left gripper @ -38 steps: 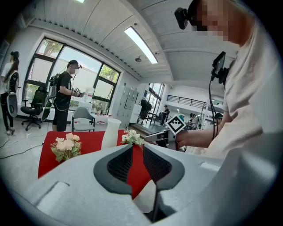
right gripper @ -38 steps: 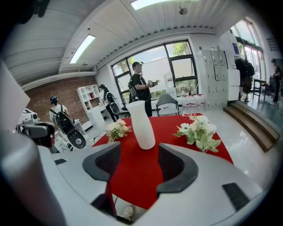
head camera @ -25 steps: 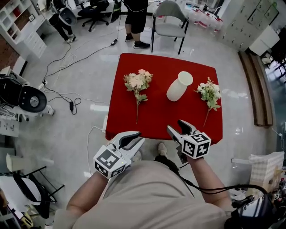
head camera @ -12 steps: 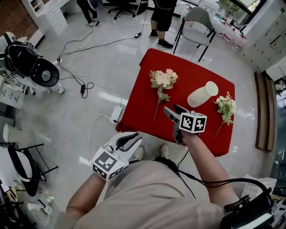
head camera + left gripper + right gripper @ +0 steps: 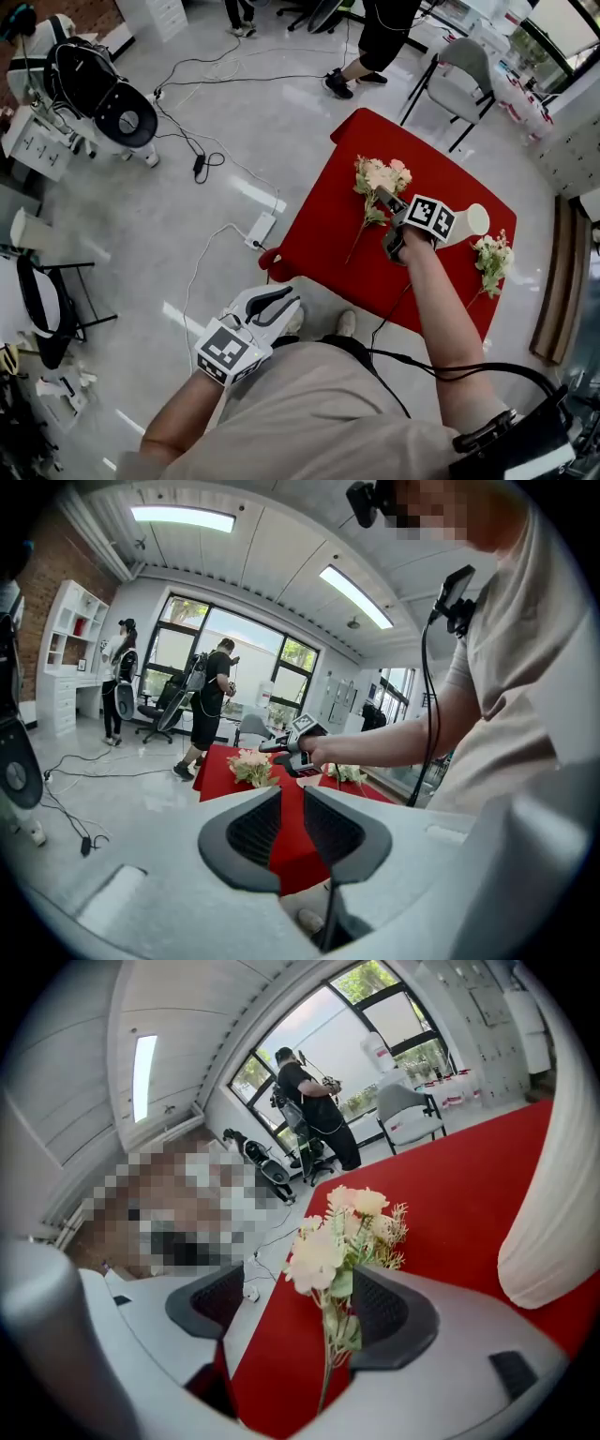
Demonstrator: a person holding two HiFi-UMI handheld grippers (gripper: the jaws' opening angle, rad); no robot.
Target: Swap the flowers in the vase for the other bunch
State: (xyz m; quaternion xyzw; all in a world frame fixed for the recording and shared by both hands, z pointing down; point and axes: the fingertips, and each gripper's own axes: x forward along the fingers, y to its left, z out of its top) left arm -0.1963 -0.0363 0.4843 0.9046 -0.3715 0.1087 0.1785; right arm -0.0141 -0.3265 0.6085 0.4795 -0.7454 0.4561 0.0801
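A cream-pink bunch (image 5: 380,178) lies on the red table (image 5: 328,234), near its left corner. My right gripper (image 5: 386,201) is stretched out over its stem. In the right gripper view the bunch (image 5: 342,1237) stands between the jaws, which have just been opening; the pads do not press on it. The white vase (image 5: 472,220) is empty, partly behind the gripper's marker cube, and shows at the right edge (image 5: 553,1222). A white-green bunch (image 5: 492,258) lies past it. My left gripper (image 5: 281,302) hangs off the table by my body, its jaws (image 5: 292,794) a narrow gap apart, empty.
A grey chair (image 5: 466,70) stands behind the table and a person (image 5: 380,33) stands near it. Cables (image 5: 202,164) and a power strip (image 5: 260,230) lie on the floor to the table's left. A machine (image 5: 94,89) stands at far left, a wooden bench (image 5: 553,281) on the right.
My right gripper has travelled from the table's near edge out to the cream-pink bunch, and its jaws stand wider. The left gripper stayed low by my body. The head view swung left.
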